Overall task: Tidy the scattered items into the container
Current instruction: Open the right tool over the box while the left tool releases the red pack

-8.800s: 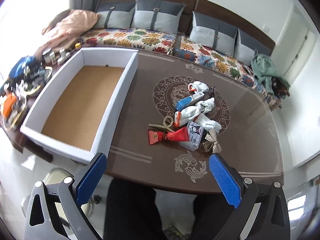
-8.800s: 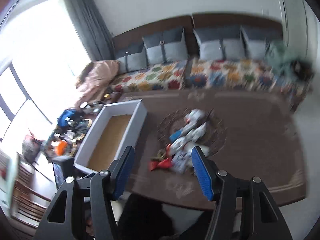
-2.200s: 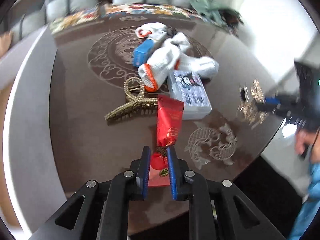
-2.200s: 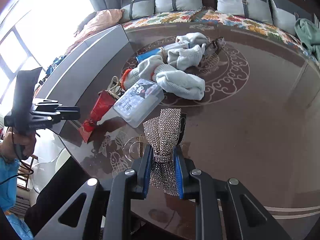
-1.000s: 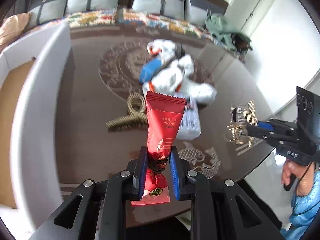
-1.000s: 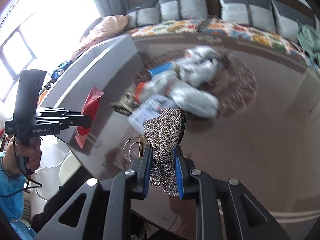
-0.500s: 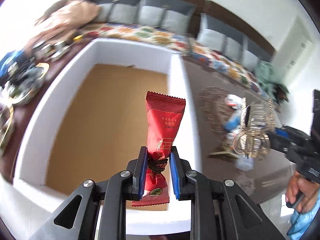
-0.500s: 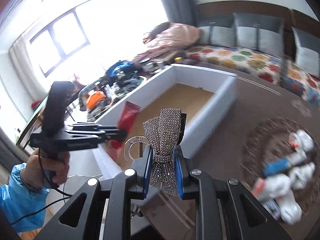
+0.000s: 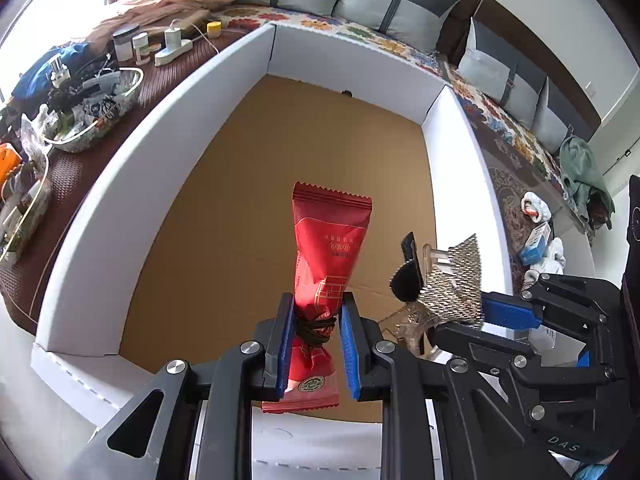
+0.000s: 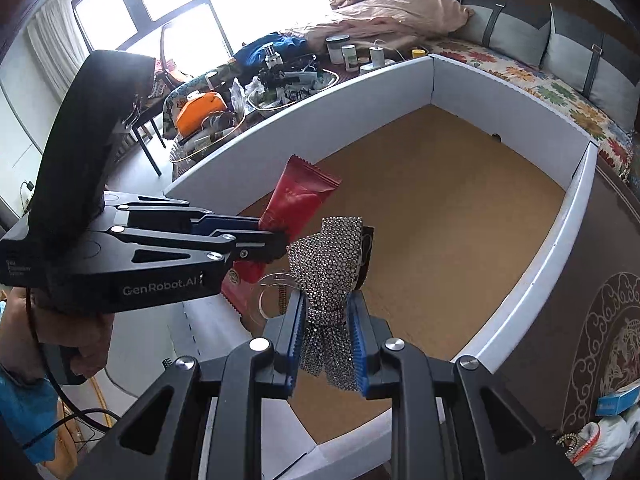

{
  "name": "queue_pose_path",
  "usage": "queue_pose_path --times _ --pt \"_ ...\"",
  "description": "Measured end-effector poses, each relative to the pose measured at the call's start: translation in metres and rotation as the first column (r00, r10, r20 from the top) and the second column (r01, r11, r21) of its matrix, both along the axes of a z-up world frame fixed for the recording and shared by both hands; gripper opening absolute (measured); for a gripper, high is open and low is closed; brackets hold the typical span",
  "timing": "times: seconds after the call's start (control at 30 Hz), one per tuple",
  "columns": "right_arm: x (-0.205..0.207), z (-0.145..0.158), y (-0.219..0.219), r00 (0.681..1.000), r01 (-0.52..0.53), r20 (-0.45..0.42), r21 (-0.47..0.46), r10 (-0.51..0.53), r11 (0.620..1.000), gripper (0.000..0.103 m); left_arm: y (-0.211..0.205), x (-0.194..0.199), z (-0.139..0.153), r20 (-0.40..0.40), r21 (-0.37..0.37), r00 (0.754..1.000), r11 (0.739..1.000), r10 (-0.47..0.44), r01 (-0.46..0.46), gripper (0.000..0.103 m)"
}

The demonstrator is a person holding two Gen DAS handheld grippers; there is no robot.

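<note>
Nothing had yet been laid in the container [image 9: 256, 208]. Its bare floor was seen beyond both sets of jaws: the left gripper [image 9: 316, 344] clamped a red packet [image 9: 332, 240], while the right gripper [image 10: 325, 330], jaws opening, bracketed a rhinestone bow [image 10: 328, 264]. Socks [image 9: 538, 206] remained on the tabletop [image 10: 600, 280].

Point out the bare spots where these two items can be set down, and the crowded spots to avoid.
The box floor is bare cardboard from wall to wall; nothing lies in it. The red packet in the left gripper and the sparkly bow in the opening right gripper hang above it. Crowded: the trays of clutter beyond the box's left wall, and the socks on the table to its right.
</note>
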State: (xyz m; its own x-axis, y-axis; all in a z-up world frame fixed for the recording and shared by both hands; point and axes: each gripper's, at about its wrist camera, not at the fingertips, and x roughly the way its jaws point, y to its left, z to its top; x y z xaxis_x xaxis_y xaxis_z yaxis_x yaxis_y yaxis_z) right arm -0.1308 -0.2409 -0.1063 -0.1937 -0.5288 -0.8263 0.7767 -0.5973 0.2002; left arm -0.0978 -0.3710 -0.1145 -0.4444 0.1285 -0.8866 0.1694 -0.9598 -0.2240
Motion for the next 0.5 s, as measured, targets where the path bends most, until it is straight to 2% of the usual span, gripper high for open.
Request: queue_pose_path --times 0.07,0.13,0.17,0.2,0.23,0.5 --pt "-0.008 -0.001 0.001 1.000 0.015 0.004 0.001 -0.015 1.000 0.032 -0.002 -0.001 -0.004 0.015 -0.014 1.000 1.000 0.027 -0.027 0.023" --pt "-0.010 0.003 0.006 0.999 0.037 -0.021 -0.015 -0.037 0.999 0.043 -0.007 -0.001 -0.006 0.017 -0.003 0.998 0.998 0.061 -0.061 0.031" --pt "-0.011 0.005 0.009 0.999 0.050 -0.019 -0.025 -0.050 0.998 0.044 -0.011 0.000 -0.006 0.016 0.013 0.997 0.997 0.077 -0.077 0.035" --pt "-0.012 0.007 0.011 0.998 0.062 -0.017 -0.035 -0.063 0.997 0.045 -0.013 0.001 -0.006 0.014 0.022 0.996 0.996 0.091 -0.091 0.045" --pt "-0.014 0.009 0.014 0.997 0.075 -0.015 -0.045 -0.076 0.996 0.045 -0.014 0.002 -0.005 0.011 0.018 0.995 0.995 0.100 -0.100 0.049" --pt "-0.007 0.031 0.048 0.983 0.179 0.005 -0.168 -0.181 0.969 0.046 -0.008 0.011 0.003 -0.010 0.032 0.995 0.994 0.101 -0.101 0.053"
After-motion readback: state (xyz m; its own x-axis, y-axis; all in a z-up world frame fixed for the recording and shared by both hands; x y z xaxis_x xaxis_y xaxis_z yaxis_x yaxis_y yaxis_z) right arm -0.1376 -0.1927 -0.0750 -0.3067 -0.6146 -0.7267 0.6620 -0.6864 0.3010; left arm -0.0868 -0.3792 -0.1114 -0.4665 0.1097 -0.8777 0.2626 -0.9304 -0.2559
